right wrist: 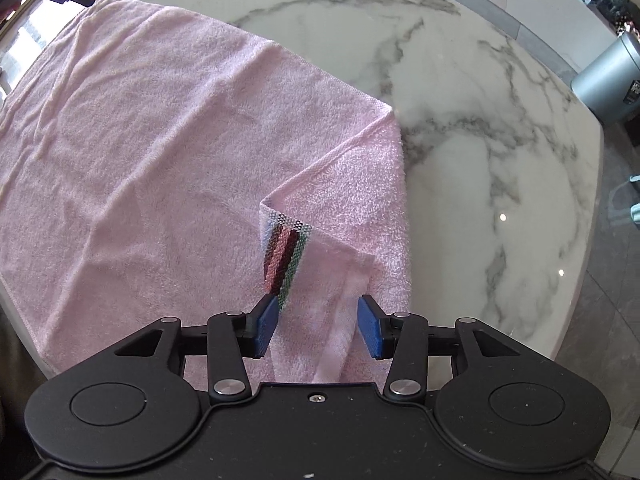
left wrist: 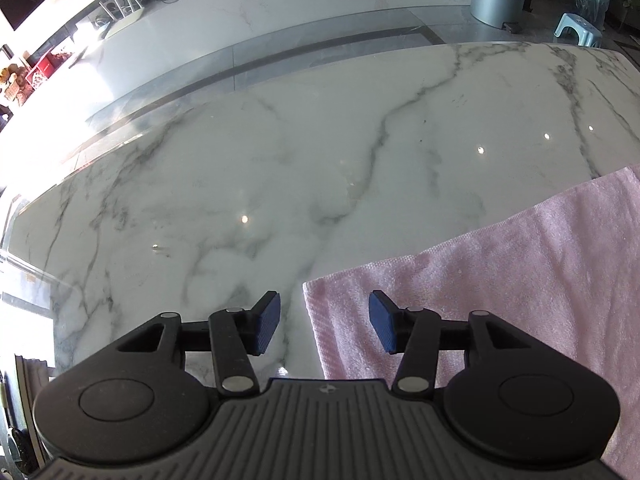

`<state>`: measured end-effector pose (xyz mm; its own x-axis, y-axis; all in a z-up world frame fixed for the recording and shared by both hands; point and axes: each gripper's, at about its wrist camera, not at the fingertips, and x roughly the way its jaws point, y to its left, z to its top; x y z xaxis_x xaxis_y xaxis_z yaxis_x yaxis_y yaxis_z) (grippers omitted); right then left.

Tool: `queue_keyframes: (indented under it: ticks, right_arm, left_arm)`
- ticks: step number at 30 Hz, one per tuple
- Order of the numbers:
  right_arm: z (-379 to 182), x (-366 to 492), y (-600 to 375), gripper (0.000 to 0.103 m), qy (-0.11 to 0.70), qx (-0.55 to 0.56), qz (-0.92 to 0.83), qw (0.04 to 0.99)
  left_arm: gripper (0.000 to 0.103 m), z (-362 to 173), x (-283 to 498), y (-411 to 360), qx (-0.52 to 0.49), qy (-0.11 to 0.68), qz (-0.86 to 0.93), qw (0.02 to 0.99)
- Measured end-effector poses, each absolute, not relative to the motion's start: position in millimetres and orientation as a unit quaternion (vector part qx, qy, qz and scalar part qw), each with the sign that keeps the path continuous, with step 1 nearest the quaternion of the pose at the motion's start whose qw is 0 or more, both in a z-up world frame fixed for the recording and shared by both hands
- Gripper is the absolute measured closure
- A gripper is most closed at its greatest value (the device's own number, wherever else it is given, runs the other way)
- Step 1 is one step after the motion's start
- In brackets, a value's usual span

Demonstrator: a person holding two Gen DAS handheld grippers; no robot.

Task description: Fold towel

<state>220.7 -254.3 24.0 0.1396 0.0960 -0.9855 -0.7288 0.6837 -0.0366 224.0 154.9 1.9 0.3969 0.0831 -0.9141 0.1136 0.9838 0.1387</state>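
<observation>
Both grippers hang over the marble table (left wrist: pixel 248 184) with their blue pads apart and nothing pinched. Left gripper (left wrist: pixel 324 322) stands about half wide right at the towel's (right wrist: pixel 152 152) near-left corner: one pad is over bare marble, the other over pink cloth, and the towel's edge runs up between them. Right gripper (right wrist: pixel 316 326) is parted over the towel's opposite end, where a corner flap (right wrist: pixel 352 196) lies turned back on the cloth, showing its striped band (right wrist: pixel 286 256); the left pad sits just beside that band, though I cannot tell if it touches.

Ahead of the left gripper the marble is bare out to the far edge, with floor beyond. To the right of the flap the table is likewise open up to its curved rim.

Towel's near edge is hidden under both gripper bodies, and its left side runs out of frame in the right view. A bin (right wrist: pixel 612 80) stands on the floor past the rim.
</observation>
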Motion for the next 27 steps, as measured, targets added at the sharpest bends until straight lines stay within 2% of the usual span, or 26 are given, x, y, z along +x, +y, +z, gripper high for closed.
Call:
queue_keyframes:
  ticks: [6,12,14,16,17,18,21,27]
  right_arm:
    - [13.8,224.5,-255.3,0.06,0.59,-0.264,0.288,0.707]
    - [14.3,226.9,-262.6,0.059,0.594,-0.253,0.274,0.713]
    - [11.9,227.0,-265.7,0.059,0.598,-0.238,0.273,0.715]
    - [11.6,226.1,-266.0,0.07,0.597,-0.232,0.274,0.717]
    - [12.6,225.1,-265.0,0.085,0.597,-0.23,0.278,0.717]
    - [13.9,223.1,-263.0,0.092,0.596,-0.233,0.282,0.715]
    - [19.0,217.3,-255.8,0.095,0.589,-0.253,0.29,0.711]
    - [35.6,212.1,-251.4,0.096,0.582,-0.249,0.298,0.714]
  left_arm:
    - [0.058,-6.9,221.3,154.4,0.078,0.546,-0.016,0.834]
    - [0.067,-7.1,217.7,155.9,0.063,0.543,-0.023,0.837]
    - [0.074,-6.8,216.8,153.8,0.062,0.541,-0.025,0.838]
    - [0.086,-6.2,215.7,150.1,0.06,0.542,-0.032,0.837]
    - [0.091,-6.0,215.3,148.0,0.061,0.544,-0.034,0.836]
    - [0.093,-5.7,214.4,145.2,0.066,0.545,-0.036,0.835]
    - [0.097,-4.6,209.0,140.0,0.07,0.546,-0.042,0.834]
    - [0.097,8.3,191.2,137.4,0.055,0.535,-0.056,0.841]
